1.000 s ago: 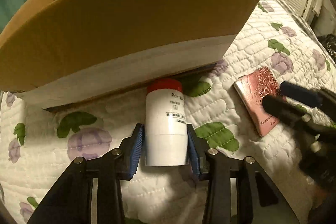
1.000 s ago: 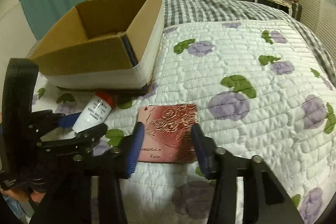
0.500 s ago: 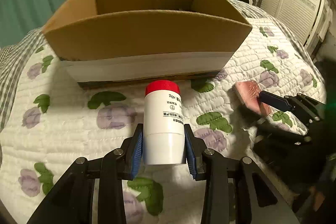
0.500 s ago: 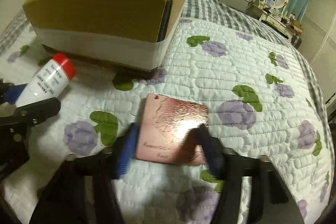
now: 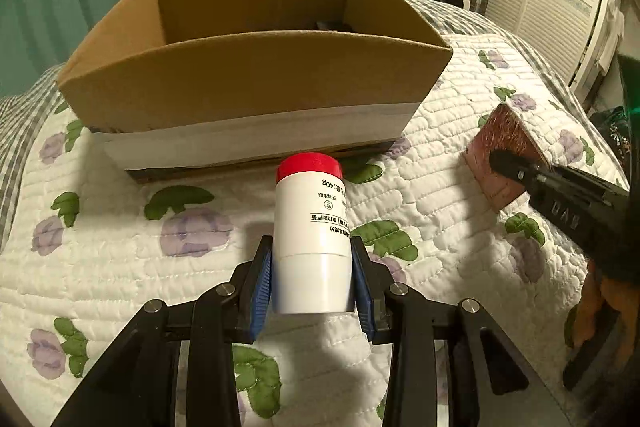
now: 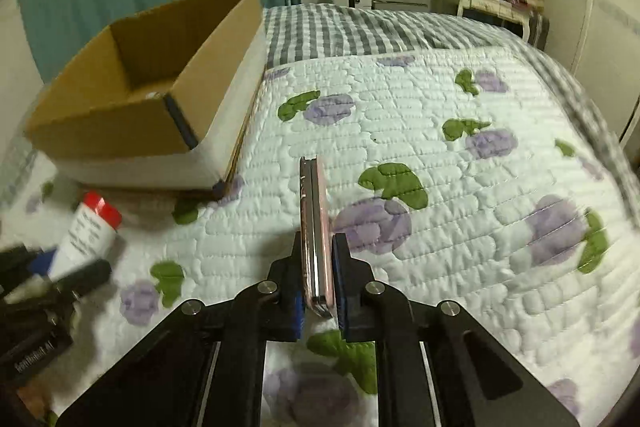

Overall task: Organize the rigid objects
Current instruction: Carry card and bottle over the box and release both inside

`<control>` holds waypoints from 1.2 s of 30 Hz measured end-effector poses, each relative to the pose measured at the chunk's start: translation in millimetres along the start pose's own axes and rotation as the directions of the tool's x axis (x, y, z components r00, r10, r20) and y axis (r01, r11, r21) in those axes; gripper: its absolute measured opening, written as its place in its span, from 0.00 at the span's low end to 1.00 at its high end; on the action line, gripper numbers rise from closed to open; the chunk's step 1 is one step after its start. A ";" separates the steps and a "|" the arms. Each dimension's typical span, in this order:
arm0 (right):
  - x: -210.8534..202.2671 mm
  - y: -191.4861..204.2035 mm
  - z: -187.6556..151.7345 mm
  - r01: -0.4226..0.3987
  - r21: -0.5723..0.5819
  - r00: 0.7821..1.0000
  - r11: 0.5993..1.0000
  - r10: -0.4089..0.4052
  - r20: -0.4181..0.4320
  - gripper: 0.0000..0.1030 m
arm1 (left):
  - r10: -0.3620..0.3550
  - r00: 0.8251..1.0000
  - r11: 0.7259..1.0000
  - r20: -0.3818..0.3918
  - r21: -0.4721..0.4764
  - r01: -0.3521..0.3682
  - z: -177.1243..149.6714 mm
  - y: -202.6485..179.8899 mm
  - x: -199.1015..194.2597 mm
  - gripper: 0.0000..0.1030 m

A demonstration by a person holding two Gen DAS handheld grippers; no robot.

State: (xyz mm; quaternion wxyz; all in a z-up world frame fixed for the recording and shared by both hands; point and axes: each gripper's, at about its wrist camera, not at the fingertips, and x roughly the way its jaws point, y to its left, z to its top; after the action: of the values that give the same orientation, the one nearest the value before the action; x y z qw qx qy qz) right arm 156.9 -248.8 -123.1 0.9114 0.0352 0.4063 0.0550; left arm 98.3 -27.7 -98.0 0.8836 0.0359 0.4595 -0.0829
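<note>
The left gripper (image 5: 312, 287) is pinching a white bottle (image 5: 311, 239) between its blue-padded jaws, which are pressing against the bottle's lower sides. The bottle is a white plastic cylinder with a red cap (image 5: 309, 166) pointing away from the camera and small black printed text on its label, and it is being held in the air above the bed (image 5: 120, 247). The right gripper (image 6: 318, 291) is clamping a thin pink compact (image 6: 314, 235), seen edge-on in the right wrist view as two slim halves with a seam running between them; in the left wrist view its embossed rose-coloured face is showing, tilted up off the quilt. Beyond both grippers, an open cardboard box (image 5: 256, 83) with a white band around its base is sitting on the white quilt printed with purple flowers and green leaves. Compared with one second ago, the bottle is now lifted off the quilt where it was lying close to the box wall, the compact has gone from lying flat on the quilt between spread jaws to being gripped and turned on edge, and the box interior is now showing to the left camera.
</note>
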 end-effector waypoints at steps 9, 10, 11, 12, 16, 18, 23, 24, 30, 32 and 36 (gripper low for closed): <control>-32.0 9.7 9.6 -0.032 -0.009 0.998 0.999 0.032 0.052 0.09 | -0.036 0.998 0.999 0.050 -0.024 0.038 14.6 -8.5 -15.3 0.35; -40.8 14.6 12.7 -0.027 -0.031 0.998 0.999 0.029 0.063 0.09 | -0.042 0.997 0.999 0.059 -0.026 0.043 15.0 -8.9 -21.5 0.35; -51.8 20.1 16.3 -0.019 -0.052 0.996 0.998 0.023 0.081 0.09 | -0.046 0.996 0.998 0.071 -0.028 0.048 15.9 -9.7 -30.2 0.35; -60.0 22.8 18.8 -0.018 -0.063 0.995 0.998 0.024 0.094 0.09 | -0.046 0.996 0.998 0.081 -0.029 0.049 16.8 -8.8 -37.7 0.35; -105.8 41.8 41.1 -0.031 -0.097 0.988 0.995 0.045 0.145 0.09 | -0.053 0.988 0.998 0.143 -0.032 0.058 26.6 -1.6 -76.4 0.35; -125.9 54.7 52.7 -0.027 -0.128 0.985 0.991 0.049 0.169 0.09 | -0.046 0.982 0.998 0.185 -0.031 0.052 37.9 4.6 -98.4 0.35; -151.2 83.3 80.9 -0.043 -0.166 0.978 0.985 0.076 0.197 0.09 | -0.010 0.967 0.998 0.256 -0.056 0.025 77.9 30.1 -134.9 0.35; -153.6 90.4 88.2 -0.050 -0.173 0.976 0.984 0.085 0.201 0.09 | -0.005 0.966 0.998 0.260 -0.058 0.020 85.1 34.1 -137.3 0.35; -134.7 127.2 126.9 -0.069 -0.236 0.974 0.969 0.117 0.196 0.09 | 0.037 0.960 0.997 0.277 -0.069 -0.019 125.0 65.9 -126.6 0.35; -119.8 134.9 136.1 -0.078 -0.243 0.974 0.967 0.126 0.188 0.09 | 0.061 0.962 0.997 0.267 -0.065 -0.045 136.7 74.6 -109.4 0.35; -79.4 147.8 148.3 -0.079 -0.266 0.979 0.961 0.126 0.163 0.09 | 0.071 0.969 0.997 0.237 -0.049 -0.061 149.2 84.6 -70.1 0.35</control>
State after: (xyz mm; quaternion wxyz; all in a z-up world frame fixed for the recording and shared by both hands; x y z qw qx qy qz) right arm 204.0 -115.3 50.5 0.9367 -0.0576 0.3103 0.1514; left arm 194.2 42.7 44.1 0.9352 0.0226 0.3503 -0.0474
